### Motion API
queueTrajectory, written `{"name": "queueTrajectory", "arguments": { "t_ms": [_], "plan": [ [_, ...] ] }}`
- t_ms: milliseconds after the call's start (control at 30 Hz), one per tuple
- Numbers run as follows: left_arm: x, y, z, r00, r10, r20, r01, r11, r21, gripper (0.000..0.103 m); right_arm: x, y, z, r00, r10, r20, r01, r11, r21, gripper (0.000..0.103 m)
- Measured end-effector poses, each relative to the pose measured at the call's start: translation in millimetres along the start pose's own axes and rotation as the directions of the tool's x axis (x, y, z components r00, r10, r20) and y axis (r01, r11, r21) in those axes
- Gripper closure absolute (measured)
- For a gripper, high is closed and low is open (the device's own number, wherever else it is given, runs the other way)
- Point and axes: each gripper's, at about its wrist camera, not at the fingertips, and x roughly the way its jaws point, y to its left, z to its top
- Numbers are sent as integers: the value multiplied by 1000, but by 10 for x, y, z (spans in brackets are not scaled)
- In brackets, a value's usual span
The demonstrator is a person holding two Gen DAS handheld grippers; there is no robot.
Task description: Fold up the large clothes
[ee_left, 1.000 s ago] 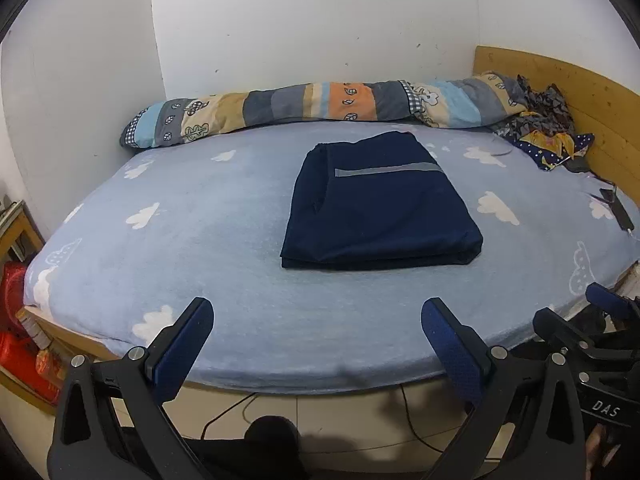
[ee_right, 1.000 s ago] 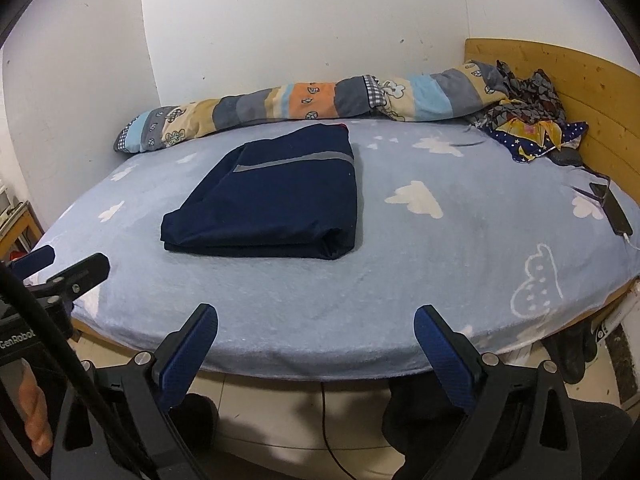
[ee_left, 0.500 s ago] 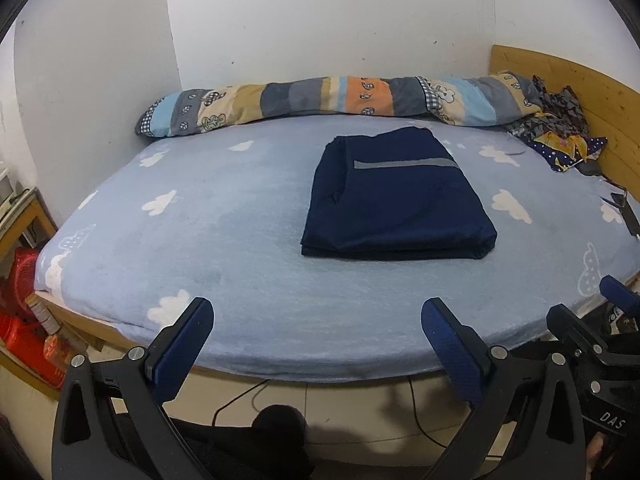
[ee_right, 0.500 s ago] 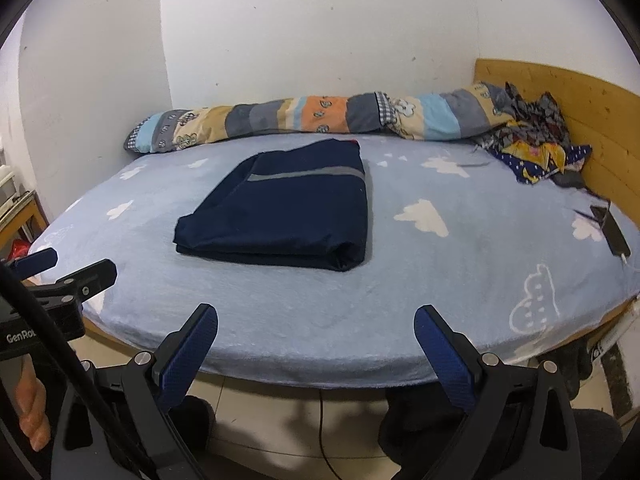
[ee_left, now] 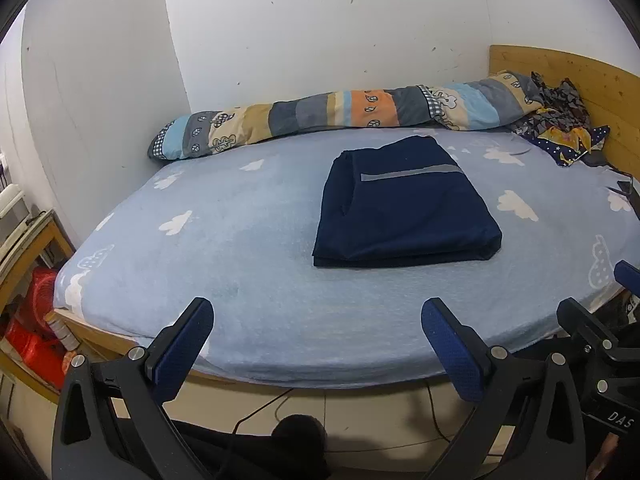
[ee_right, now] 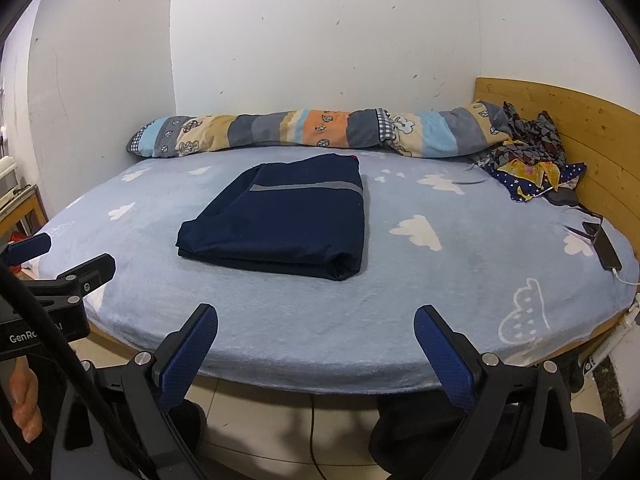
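Observation:
A navy garment with a grey stripe lies folded into a flat rectangle in the middle of the light blue bed; it also shows in the right wrist view. My left gripper is open and empty, held off the bed's near edge, well short of the garment. My right gripper is open and empty, also off the near edge. Each gripper shows at the side of the other's view.
A long striped bolster lies along the far wall. A heap of patterned clothes sits by the wooden headboard. A phone on a cable lies at the bed's right edge. A red object and wooden shelf stand left.
Both grippers have drawn back and risen from the bed, so the garment sits farther off. The garment has not moved. Both grippers stay open.

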Motion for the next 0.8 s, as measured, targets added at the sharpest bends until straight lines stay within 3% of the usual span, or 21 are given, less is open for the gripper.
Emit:
{"name": "queueTrajectory", "arguments": {
  "t_ms": [800],
  "plan": [
    [14, 4, -6, 1000, 1, -5, -1, 1000, 23, 0, 11, 17, -17, 1000, 0, -9, 0, 1000, 5, 2]
  ]
}}
